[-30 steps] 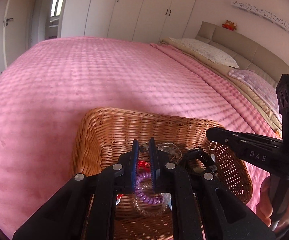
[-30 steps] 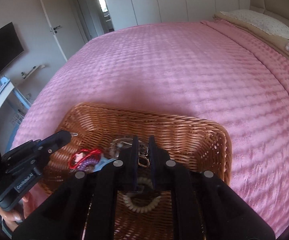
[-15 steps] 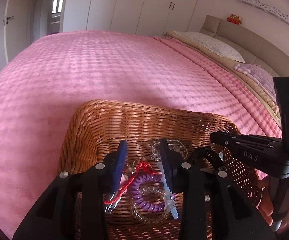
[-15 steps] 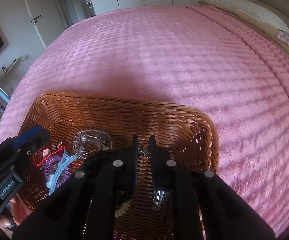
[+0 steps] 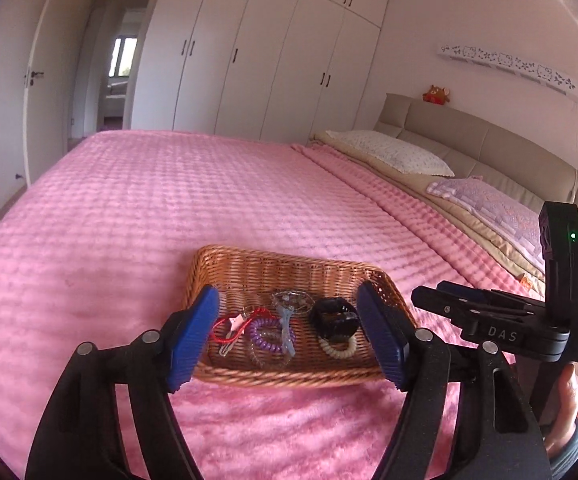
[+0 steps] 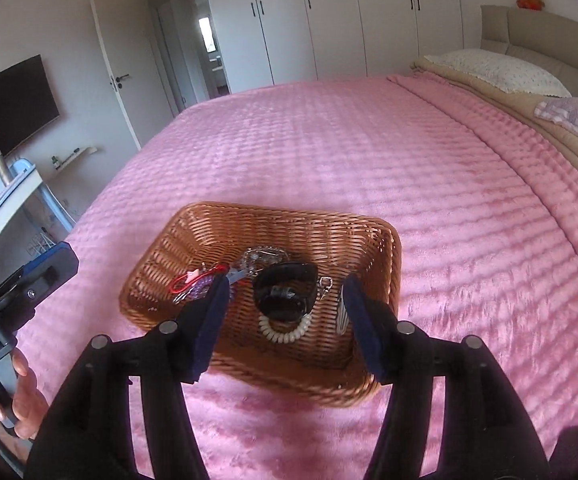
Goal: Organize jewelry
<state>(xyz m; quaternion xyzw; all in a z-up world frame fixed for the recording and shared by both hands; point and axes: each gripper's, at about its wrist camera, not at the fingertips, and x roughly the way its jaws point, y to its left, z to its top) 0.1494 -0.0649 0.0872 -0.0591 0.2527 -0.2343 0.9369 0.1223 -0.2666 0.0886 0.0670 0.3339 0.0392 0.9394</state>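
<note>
A wicker basket sits on the pink bedspread and also shows in the right wrist view. Inside lie a red cord bracelet, a purple coil band, a light blue clip, a clear bead bracelet, a black hair claw and a cream coil band. The right wrist view shows the black claw, cream coil and a striped clip. My left gripper is open and empty, held above and in front of the basket. My right gripper is open and empty.
The pink bedspread spreads wide around the basket. Pillows and a beige headboard lie to the right. White wardrobes stand behind the bed. A desk and TV are at the left.
Both grippers opened and pulled back up out of the basket. The items they held now lie in the basket.
</note>
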